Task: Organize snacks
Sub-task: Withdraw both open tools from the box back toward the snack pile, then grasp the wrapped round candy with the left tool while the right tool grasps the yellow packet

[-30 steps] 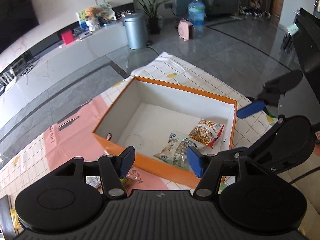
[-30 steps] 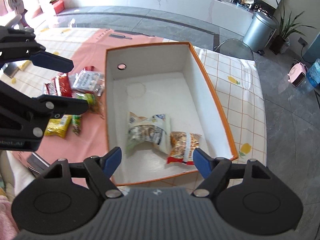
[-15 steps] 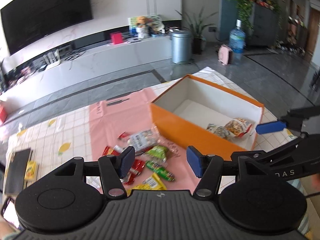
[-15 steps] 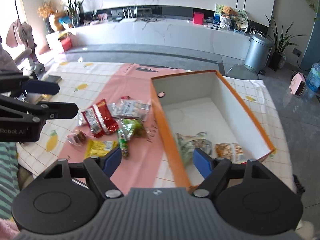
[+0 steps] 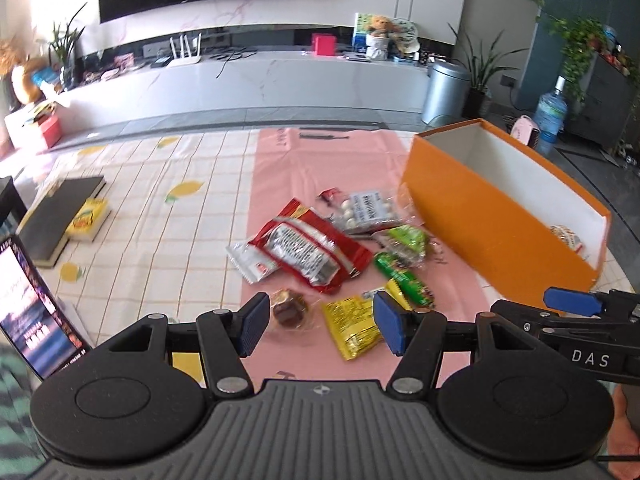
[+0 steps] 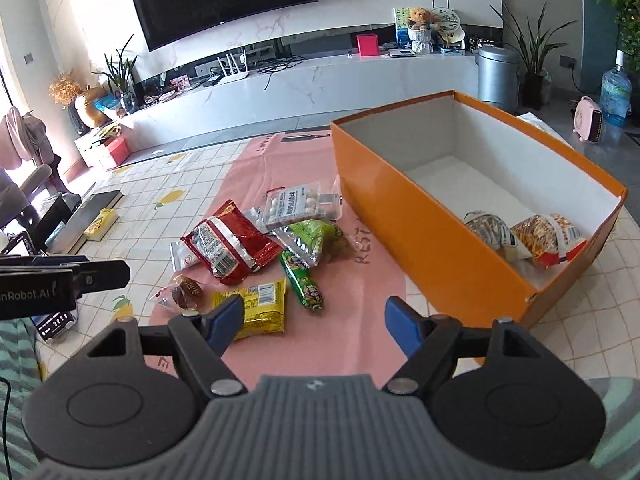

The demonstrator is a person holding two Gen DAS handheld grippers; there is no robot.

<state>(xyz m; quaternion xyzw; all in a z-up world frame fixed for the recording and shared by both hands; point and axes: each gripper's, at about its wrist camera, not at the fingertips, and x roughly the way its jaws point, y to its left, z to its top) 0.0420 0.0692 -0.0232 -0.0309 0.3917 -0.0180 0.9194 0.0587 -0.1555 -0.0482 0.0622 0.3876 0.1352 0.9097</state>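
Observation:
An orange box (image 6: 404,216) stands on the table at the right and holds two snack bags (image 6: 520,236); it also shows in the left wrist view (image 5: 480,208). Several loose snacks lie on the pink mat: a red bag (image 5: 308,248), a clear pack of white balls (image 5: 366,210), green packets (image 5: 404,240), a yellow packet (image 5: 352,326) and a brown sweet (image 5: 288,310). My left gripper (image 5: 318,322) is open and empty, just above the yellow packet and the brown sweet. My right gripper (image 6: 314,320) is open and empty, over the mat's near edge.
A dark book (image 5: 60,208) with a yellow pack (image 5: 88,220) beside it lies at the table's left. A lit phone or tablet screen (image 5: 28,312) stands at the near left. Beyond the table are a white TV bench, a metal bin (image 5: 444,90) and a water bottle.
Both grippers have pulled back from above the box and swung left and lower. The views now face the loose snacks on the pink mat. Both stay open and empty.

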